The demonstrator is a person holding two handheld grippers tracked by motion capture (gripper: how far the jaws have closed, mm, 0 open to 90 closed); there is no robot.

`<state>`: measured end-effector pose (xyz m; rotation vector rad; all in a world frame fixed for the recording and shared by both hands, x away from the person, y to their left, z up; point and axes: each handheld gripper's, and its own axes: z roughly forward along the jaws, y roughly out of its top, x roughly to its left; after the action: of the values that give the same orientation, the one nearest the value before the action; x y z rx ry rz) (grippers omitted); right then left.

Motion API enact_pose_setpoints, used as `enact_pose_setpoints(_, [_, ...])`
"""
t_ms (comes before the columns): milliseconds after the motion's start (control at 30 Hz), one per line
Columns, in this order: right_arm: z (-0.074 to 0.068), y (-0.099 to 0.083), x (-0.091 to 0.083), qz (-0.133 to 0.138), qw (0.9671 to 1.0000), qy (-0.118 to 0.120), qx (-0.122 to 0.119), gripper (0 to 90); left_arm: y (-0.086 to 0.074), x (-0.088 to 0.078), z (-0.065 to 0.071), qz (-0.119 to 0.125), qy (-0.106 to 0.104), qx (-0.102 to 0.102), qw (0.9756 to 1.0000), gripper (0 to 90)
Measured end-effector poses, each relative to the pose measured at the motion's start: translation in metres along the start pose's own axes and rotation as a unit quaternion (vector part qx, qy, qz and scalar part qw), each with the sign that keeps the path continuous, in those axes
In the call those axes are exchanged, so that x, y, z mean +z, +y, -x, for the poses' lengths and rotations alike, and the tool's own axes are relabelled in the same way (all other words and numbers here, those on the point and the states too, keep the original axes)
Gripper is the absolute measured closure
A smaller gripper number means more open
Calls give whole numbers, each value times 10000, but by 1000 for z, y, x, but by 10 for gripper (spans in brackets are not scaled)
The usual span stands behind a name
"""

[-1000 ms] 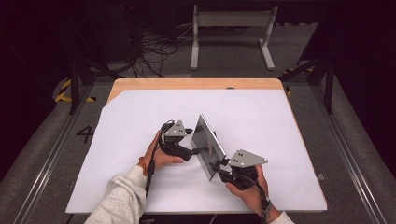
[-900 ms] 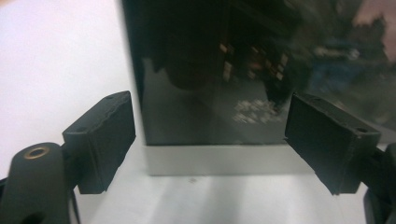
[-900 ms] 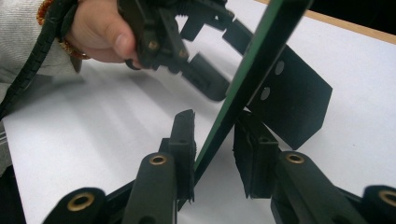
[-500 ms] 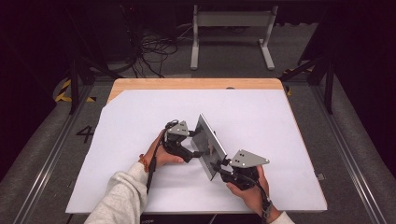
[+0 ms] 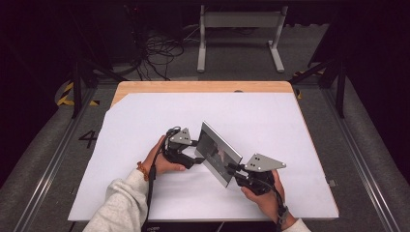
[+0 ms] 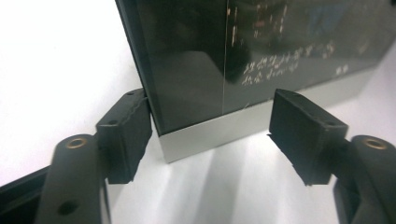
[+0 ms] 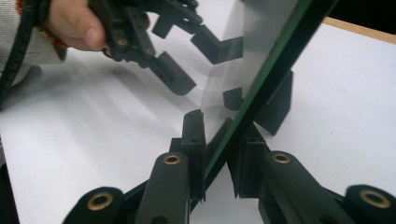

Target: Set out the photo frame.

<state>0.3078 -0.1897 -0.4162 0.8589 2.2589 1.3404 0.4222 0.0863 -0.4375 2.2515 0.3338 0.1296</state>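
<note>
The right gripper (image 5: pixel 235 168) is clamping the glass panel's (image 5: pixel 220 151) five-o'clock corner; the left gripper (image 5: pixel 195 153), jaws unclenched and just closing around the panel's face, is risking toppling it.

Glossy glass panel (image 5: pixel 218 151), matt white table cover (image 5: pixel 145 121), wooden tabletop edge (image 5: pixel 193 87)

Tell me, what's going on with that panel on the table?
A person stands a thin glass-faced panel on edge on the white table. The right gripper pinches one end of it edge-on. The left gripper faces the panel's dark front at the other end, its jaws just closing but not yet clamped.
</note>
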Motion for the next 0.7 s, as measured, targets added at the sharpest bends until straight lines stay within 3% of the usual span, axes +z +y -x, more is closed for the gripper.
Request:
enact_pose_setpoints(200, [4,0,1,-6,10000,-44,46,767,-3,-6,16,-147,239,123,9995,394])
enact_pose_setpoints(433, [8,-1,4,13,9999,-42,111,736,-7,-13,25,-179,224,41,9996,471])
enact_pose_setpoints(633, [8,-8,1,-108,9999,-50,23,700,-10,-16,33,-256,310,204,9990,460])
enact_pose_setpoints(700, [9,-12,-5,-129,9999,-63,-25,700,-11,-16,31,-176,312,140,9993,428])
